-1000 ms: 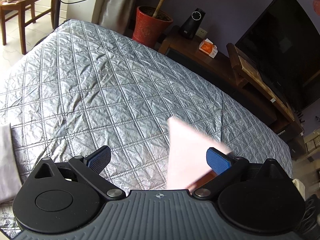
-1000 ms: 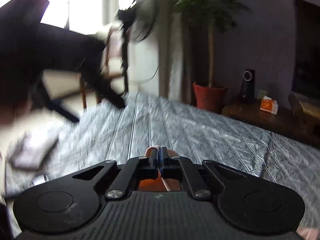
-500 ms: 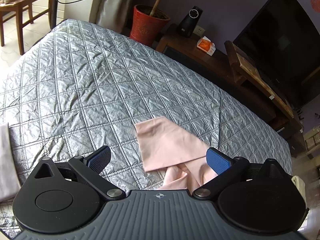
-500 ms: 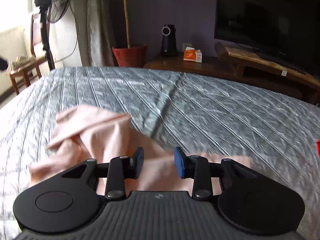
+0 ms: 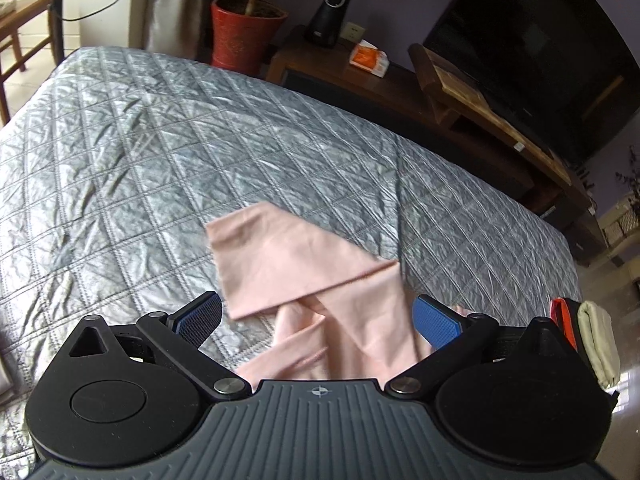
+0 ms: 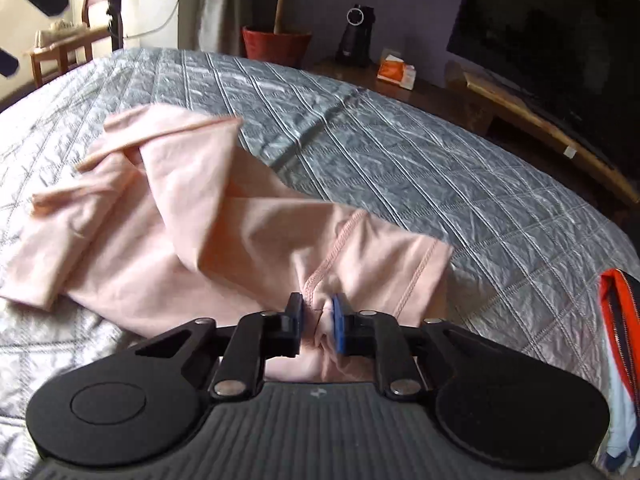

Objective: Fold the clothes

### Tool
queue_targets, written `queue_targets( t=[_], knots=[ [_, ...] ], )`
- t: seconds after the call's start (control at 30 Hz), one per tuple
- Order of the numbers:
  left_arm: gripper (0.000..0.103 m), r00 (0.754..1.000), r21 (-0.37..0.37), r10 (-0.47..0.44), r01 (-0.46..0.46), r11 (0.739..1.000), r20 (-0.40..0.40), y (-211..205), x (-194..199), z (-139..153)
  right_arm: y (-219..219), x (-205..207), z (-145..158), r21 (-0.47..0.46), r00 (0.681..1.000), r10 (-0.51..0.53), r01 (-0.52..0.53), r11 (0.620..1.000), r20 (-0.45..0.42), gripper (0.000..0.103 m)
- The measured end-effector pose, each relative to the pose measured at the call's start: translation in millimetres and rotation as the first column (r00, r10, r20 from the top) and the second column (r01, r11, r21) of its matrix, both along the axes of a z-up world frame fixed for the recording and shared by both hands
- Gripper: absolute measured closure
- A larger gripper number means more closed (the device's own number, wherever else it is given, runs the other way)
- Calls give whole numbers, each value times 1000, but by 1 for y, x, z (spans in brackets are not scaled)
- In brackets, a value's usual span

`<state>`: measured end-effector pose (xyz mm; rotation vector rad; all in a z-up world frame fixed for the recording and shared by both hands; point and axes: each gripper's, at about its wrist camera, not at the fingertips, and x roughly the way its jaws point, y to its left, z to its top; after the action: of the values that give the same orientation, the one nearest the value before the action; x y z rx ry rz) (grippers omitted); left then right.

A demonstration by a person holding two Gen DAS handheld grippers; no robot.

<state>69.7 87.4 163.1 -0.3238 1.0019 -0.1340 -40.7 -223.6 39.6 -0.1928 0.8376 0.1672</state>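
Observation:
A pale pink garment (image 6: 192, 216) lies crumpled on the grey quilted bed (image 6: 440, 168). My right gripper (image 6: 317, 320) is shut on a bunched, stitched edge of it at the near side. In the left wrist view the same pink garment (image 5: 304, 268) spreads out ahead and partly under the tool. My left gripper (image 5: 316, 320) hovers over it with its blue pads wide apart and nothing pinched between them.
A quilted grey cover (image 5: 160, 152) spans the bed. Beyond its far edge stand a red plant pot (image 5: 244, 36), a dark speaker (image 5: 332, 16), a wooden TV bench (image 5: 460, 92) and a television. An orange-trimmed bundle (image 6: 620, 340) sits at the bed's right edge.
The pink garment dropped from the air onto the bed and spread out. My right gripper opened half a second ago and has now closed on the garment's near edge. The left stayed open.

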Motion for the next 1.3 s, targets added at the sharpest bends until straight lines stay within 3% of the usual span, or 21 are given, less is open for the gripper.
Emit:
queue_targets(
  t=[0.17,0.3,0.4,0.53,0.63,0.73,0.8,0.83,0.93,1.0,1.1,1.13,1.2,1.3],
  knots=[
    [1,1000,-22,-7,8,1000,6,-11,2,3,-1,-23,23,54,998,65,-65,996,1,90],
    [1,1000,-26,-11,11,1000,7,-13,1,3,10,-50,42,-16,987,155,-155,988,38,90],
    [1,1000,-23,-14,14,1000,5,-14,1,3,6,-56,53,-38,984,163,-161,986,71,90],
    [1,1000,-30,0,0,1000,6,-8,1,3,-5,-39,60,-68,984,155,-149,987,92,90],
    [1,1000,-33,17,-16,999,9,-3,3,4,-10,-3,70,-130,977,173,-157,979,127,90],
    [1,1000,-34,26,-26,999,3,-1,5,3,-22,47,92,-150,964,86,-48,988,253,91],
    [1,1000,-33,25,-25,999,2,-1,5,2,-38,71,112,-73,923,-52,86,994,381,94],
    [1,1000,-31,24,-24,999,2,0,6,2,-45,78,120,-24,903,-117,139,990,412,89],
    [1,1000,-33,29,-29,999,1,2,7,2,-52,78,118,48,922,-162,155,987,353,72],
    [1,999,-39,41,-41,998,-1,5,7,2,-44,57,97,14,952,-89,89,996,294,69],
    [1,999,-38,49,-49,998,-1,7,7,2,-23,11,54,40,988,85,-91,995,130,64],
    [1,999,-34,47,-47,998,-2,7,7,2,-10,-7,38,34,985,153,-156,987,83,57],
    [1,999,-26,42,-42,999,-3,4,7,1,24,-40,10,-20,962,271,-270,963,25,55],
    [1,999,-28,48,-48,998,-3,8,7,1,65,-64,-13,63,939,343,-342,938,-12,55]
  ],
)
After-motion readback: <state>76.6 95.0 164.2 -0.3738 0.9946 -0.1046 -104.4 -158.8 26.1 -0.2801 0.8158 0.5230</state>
